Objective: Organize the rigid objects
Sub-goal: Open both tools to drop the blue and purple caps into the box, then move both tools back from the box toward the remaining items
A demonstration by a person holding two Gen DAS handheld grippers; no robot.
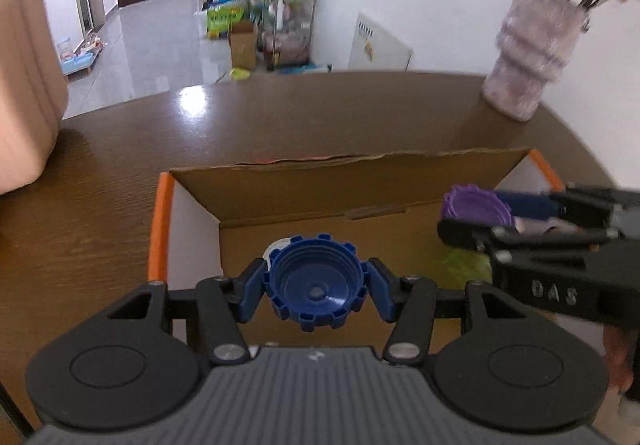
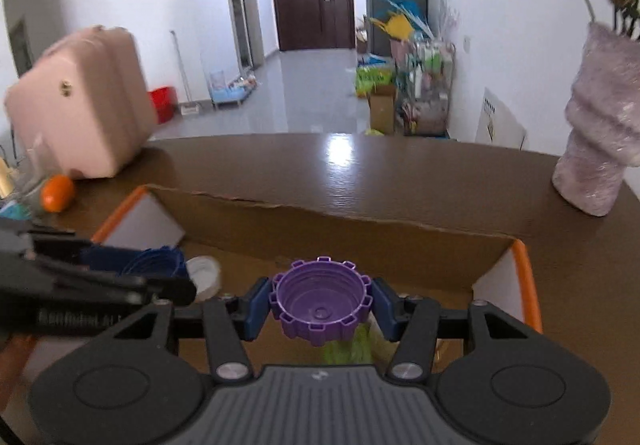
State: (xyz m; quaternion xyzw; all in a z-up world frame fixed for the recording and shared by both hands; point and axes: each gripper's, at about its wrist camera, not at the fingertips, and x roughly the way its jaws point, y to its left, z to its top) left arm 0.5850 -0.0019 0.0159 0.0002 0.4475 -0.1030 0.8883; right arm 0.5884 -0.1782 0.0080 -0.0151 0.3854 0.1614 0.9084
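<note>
Caps first: your left gripper [image 1: 316, 285] clamps the blue cap [image 1: 316, 287] and your right gripper [image 2: 322, 305] clamps the purple cap [image 2: 322, 301], both low centre over the cardboard box [image 1: 360, 173]. You seem mid-delivery; next, lower and release inside. Only the right view shows the orange fruit [image 2: 58, 193] at left.

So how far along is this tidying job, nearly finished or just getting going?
Partway, it seems. Already in the cardboard box: a white cap and something green. In hand: the left gripper clamps a blue cap and the right gripper a purple cap, both over the box. Left: dropping both in. An orange object sits on the table.
</note>
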